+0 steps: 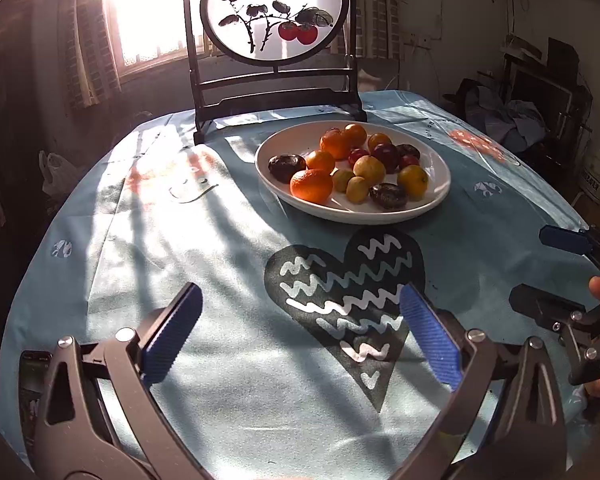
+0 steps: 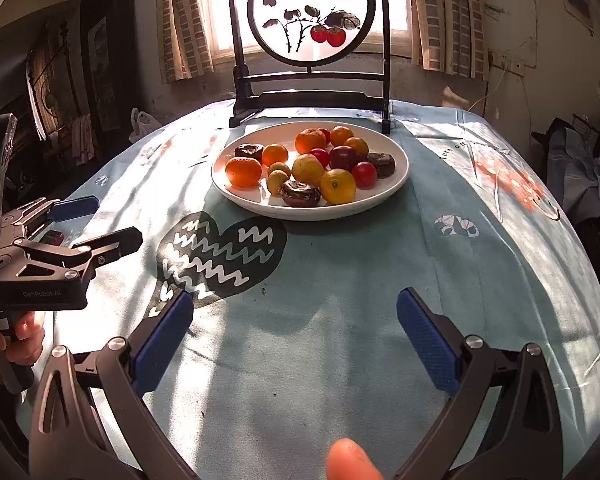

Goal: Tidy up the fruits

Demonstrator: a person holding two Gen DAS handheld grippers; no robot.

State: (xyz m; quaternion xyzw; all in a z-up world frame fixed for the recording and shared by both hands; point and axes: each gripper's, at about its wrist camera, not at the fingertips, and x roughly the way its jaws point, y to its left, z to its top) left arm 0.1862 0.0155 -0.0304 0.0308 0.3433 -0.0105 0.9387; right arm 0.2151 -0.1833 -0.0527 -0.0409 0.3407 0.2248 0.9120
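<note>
Round table under a pale blue cloth (image 1: 228, 400), heart print near the middle. White oval plate (image 1: 440, 168) on the far half of the cloth, in front of a framed persimmon screen (image 1: 274, 12); all the fruit lies heaped in it, pieces touching.

Largest: the near-left orange (image 1: 311, 185), firm and fairly heavy by its look; best taken across its widest girth. Next, the yellow citrus (image 1: 413, 181) at the near-right rim, probably smooth-skinned and apt to roll (grip at the equator). The dark wrinkled fruit (image 1: 388, 195) at the near rim looks soft; a light squeeze seems wise. Smallest: red tomatoes (image 2: 364, 173), likely thin-skinned and easily crushed.

Left gripper (image 1: 300, 334) and right gripper (image 2: 294, 340): both spread wide, holding nothing, over bare cloth well short of the plate.
</note>
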